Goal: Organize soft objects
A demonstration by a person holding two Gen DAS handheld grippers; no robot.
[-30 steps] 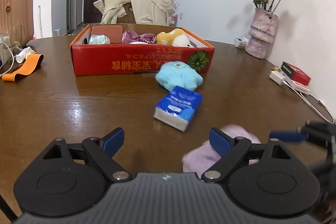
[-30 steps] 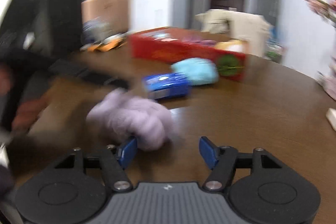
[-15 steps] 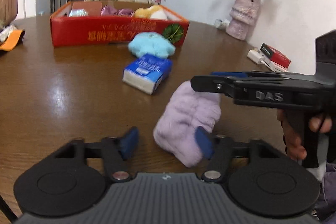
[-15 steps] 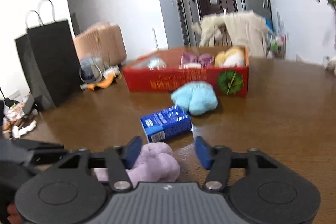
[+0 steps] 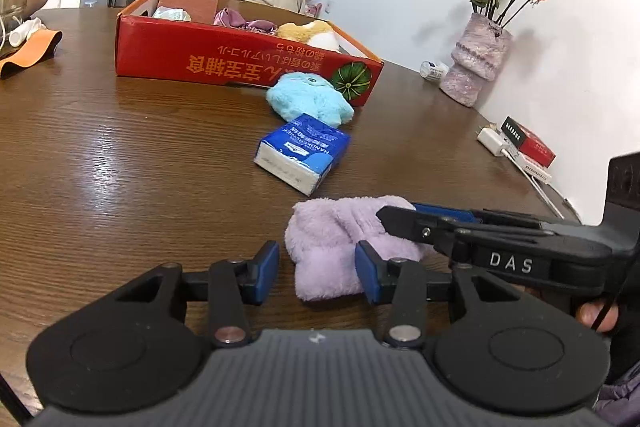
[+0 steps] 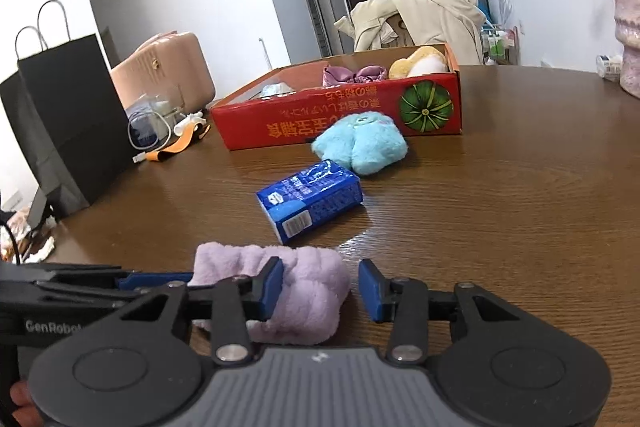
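Observation:
A fluffy lilac cloth (image 5: pixel 332 247) lies on the brown table, also in the right wrist view (image 6: pixel 304 291). My left gripper (image 5: pixel 316 271) is open, its jaws on either side of the cloth's near edge. My right gripper (image 6: pixel 320 291) is open too, with the cloth between its jaws and against the left finger (image 6: pixel 272 285). Beyond lie a blue tissue pack (image 5: pixel 302 157) and a light blue plush (image 5: pixel 310 99). A red cardboard box (image 5: pixel 240 65) holds a yellow plush, purple fabric and other items.
A vase of dried roses (image 5: pixel 478 61) stands at the far right by the wall. A red packet and white charger (image 5: pixel 520 143) lie near the right edge. An orange strap (image 5: pixel 28 53) lies far left. A black paper bag (image 6: pixel 68 119) stands left of the table.
Both grippers have settled around the lilac cloth, which now lies flatter on the table. The left gripper's view tilted and drew back a little; the right gripper moved forward over the cloth.

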